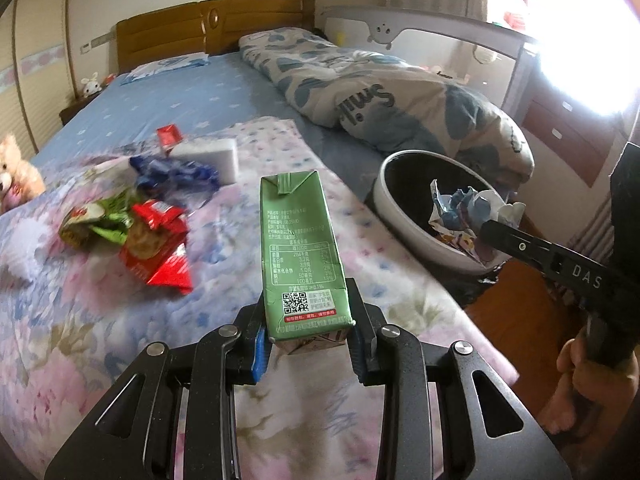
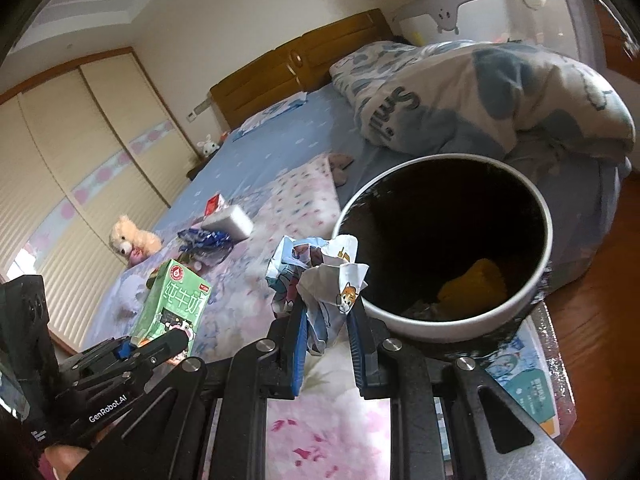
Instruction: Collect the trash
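My left gripper [image 1: 307, 344] is shut on a green milk carton [image 1: 300, 248] and holds it above the flowered bedspread; the carton also shows in the right wrist view [image 2: 172, 304]. My right gripper [image 2: 326, 344] is shut on a crumpled blue-and-white paper wrapper [image 2: 316, 280], held at the near rim of the white trash bin [image 2: 440, 324]. The bin has a black liner and a yellow item [image 2: 476, 288] inside. In the left wrist view the wrapper [image 1: 464, 212] hangs over the bin [image 1: 404, 232].
On the bed lie a red wrapper [image 1: 158, 246], a green wrapper [image 1: 94, 224], a blue wrapper [image 1: 174, 174], a white block [image 1: 210, 156] and a small red box [image 1: 169, 136]. A rolled quilt [image 1: 380, 92] lies behind the bin. A teddy bear [image 1: 16, 176] sits at left.
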`<state>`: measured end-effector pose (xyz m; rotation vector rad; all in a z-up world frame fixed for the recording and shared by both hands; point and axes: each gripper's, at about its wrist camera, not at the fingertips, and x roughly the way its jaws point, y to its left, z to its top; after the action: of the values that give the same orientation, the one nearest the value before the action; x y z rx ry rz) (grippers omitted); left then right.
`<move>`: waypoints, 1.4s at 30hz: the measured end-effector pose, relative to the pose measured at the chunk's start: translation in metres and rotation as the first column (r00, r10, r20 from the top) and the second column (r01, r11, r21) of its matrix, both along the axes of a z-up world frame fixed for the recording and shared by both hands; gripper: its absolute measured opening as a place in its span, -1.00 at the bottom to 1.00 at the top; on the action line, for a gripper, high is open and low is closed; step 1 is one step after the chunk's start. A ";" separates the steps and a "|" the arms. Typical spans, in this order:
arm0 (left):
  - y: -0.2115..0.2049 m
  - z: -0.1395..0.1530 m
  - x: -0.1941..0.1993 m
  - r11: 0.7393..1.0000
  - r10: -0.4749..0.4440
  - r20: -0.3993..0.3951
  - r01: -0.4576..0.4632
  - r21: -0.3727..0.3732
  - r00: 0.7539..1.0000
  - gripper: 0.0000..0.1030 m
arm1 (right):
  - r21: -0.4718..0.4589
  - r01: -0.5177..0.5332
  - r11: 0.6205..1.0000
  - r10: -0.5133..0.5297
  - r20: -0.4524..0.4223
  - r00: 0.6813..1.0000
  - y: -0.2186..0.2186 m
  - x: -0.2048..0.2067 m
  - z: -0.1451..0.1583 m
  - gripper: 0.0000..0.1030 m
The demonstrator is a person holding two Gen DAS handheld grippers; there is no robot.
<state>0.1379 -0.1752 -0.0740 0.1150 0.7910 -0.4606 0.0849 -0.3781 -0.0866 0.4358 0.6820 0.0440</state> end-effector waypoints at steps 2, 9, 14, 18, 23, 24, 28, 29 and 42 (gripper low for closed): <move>-0.007 0.002 0.000 1.000 -0.012 0.003 0.012 0.000 1.000 -0.43 | -0.003 0.014 1.000 -0.014 0.005 1.000 -0.005 -0.002 0.002 -0.64; -0.031 0.009 0.000 0.998 -0.055 0.017 0.055 0.003 0.998 -0.43 | 0.002 0.048 0.999 -0.048 0.019 0.999 -0.023 -0.007 0.006 -0.64; -0.046 0.011 -0.001 0.997 -0.082 0.022 0.082 0.010 0.996 -0.43 | 0.003 0.067 0.998 -0.067 0.023 0.997 -0.034 -0.011 0.008 -0.64; -0.057 0.011 -0.001 0.995 -0.102 0.023 0.102 0.019 0.995 -0.43 | 0.001 0.081 0.997 -0.081 0.025 0.996 -0.042 -0.012 0.008 -0.64; -0.070 0.010 0.000 0.992 -0.119 0.022 0.119 0.030 0.993 -0.43 | 0.001 0.094 0.996 -0.094 0.025 0.995 -0.051 -0.013 0.009 -0.64; -0.072 0.010 0.000 0.992 -0.122 0.022 0.122 0.032 0.992 -0.43 | 0.001 0.097 0.995 -0.097 0.025 0.995 -0.053 -0.013 0.010 -0.64; -0.080 0.010 0.002 0.991 -0.132 0.020 0.131 0.037 0.991 -0.43 | 0.001 0.104 0.995 -0.104 0.025 0.994 -0.057 -0.012 0.010 -0.64; -0.081 0.009 0.003 0.990 -0.133 0.019 0.133 0.038 0.991 -0.43 | 0.001 0.105 0.994 -0.105 0.025 0.994 -0.059 -0.012 0.010 -0.64; -0.102 0.009 0.014 0.987 -0.151 0.017 0.150 0.053 0.988 -0.43 | -0.002 0.122 0.992 -0.122 0.022 0.992 -0.076 -0.004 0.010 -0.64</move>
<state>0.1518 -0.2774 -0.0651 0.2289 0.7766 -0.5811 0.0813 -0.4539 -0.0768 0.4722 0.6328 -0.0684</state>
